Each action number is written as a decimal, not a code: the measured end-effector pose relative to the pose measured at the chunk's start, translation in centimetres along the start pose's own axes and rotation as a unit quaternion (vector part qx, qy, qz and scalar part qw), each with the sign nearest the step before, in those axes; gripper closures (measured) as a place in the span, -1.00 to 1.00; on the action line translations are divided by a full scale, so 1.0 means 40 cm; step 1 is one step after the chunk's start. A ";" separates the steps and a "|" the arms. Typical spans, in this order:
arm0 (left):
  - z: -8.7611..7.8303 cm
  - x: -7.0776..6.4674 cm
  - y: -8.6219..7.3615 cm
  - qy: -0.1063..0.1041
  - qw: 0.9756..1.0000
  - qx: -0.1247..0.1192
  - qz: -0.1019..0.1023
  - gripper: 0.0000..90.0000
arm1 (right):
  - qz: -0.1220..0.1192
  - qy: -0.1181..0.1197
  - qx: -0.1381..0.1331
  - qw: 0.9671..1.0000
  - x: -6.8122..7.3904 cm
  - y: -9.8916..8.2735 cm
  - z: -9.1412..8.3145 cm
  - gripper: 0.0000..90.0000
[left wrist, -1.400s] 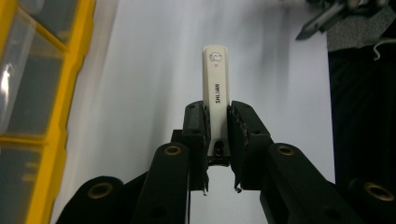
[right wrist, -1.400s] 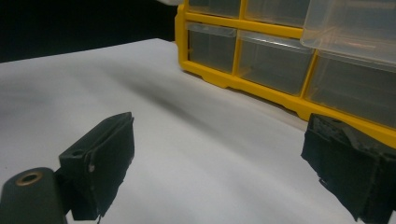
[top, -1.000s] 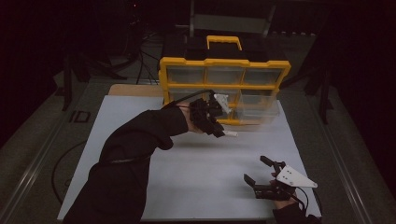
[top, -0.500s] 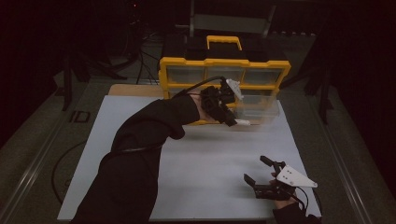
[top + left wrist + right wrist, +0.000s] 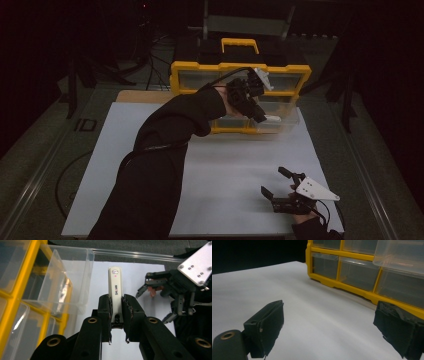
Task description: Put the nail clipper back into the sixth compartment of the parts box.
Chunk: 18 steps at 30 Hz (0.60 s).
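My left gripper (image 5: pixel 260 115) is shut on a slim white stick-shaped item (image 5: pixel 274 118), held in the air in front of the yellow organizer (image 5: pixel 200 67). In the left gripper view the white item (image 5: pixel 115 285) points out from between the jaws, just right of a clear drawer (image 5: pixel 72 275) pulled out of the yellow frame. That drawer (image 5: pixel 287 120) sticks out at the organizer's lower right. My right gripper (image 5: pixel 275 182) rests near the table's front right, open with nothing in it (image 5: pixel 332 325); the left gripper view shows the right gripper (image 5: pixel 153 301) too.
The white table sheet (image 5: pixel 225 170) spreads between the organizer and the front edge. The organizer's other clear drawers (image 5: pixel 358 272) are pushed in. A black sleeve (image 5: pixel 165 145) crosses the left half of the table. Dark floor and stands surround the table.
My left gripper has risen and moved away toward the organizer's right side, carrying the white item. The right gripper has stayed where it was.
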<state>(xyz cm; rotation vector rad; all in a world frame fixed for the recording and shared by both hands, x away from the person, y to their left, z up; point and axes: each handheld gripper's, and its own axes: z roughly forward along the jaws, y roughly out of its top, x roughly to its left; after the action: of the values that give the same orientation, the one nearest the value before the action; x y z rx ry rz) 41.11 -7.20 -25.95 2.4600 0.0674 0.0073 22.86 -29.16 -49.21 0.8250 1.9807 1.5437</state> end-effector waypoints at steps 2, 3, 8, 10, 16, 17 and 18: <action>0.005 0.005 0.009 0.000 1.000 -0.002 0.000 0.75 | 0.002 0.000 0.001 1.000 0.000 0.000 0.000 -0.79; 0.008 0.010 0.015 0.001 1.000 -0.006 -0.004 0.75 | 0.002 0.001 0.000 1.000 -0.001 -0.001 0.000 -0.79; 0.026 0.027 0.038 0.010 1.000 -0.023 -0.013 0.75 | 0.001 0.004 0.001 1.000 -0.001 -0.003 0.000 -0.79; 0.029 0.038 0.042 0.013 0.999 -0.029 -0.018 0.75 | 0.001 0.004 0.001 1.000 -0.001 -0.003 0.000 -0.79; 0.039 0.079 0.043 0.028 0.998 -0.042 -0.047 0.75 | 0.002 0.001 0.002 1.000 -0.002 -0.003 -0.002 -0.79; 0.042 0.084 0.043 0.032 0.997 -0.045 -0.049 0.75 | 0.003 0.002 0.000 1.000 -0.004 -0.003 -0.003 -0.79; 0.047 0.088 0.043 0.029 0.997 -0.047 -0.053 0.75 | 0.003 0.001 0.000 1.000 -0.004 -0.003 -0.004 -0.79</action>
<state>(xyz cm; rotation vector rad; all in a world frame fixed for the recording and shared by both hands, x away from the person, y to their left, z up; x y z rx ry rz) 44.76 -9.54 -26.36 2.3598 0.2176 0.0347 22.84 -29.40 -49.29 0.8304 1.9803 1.5491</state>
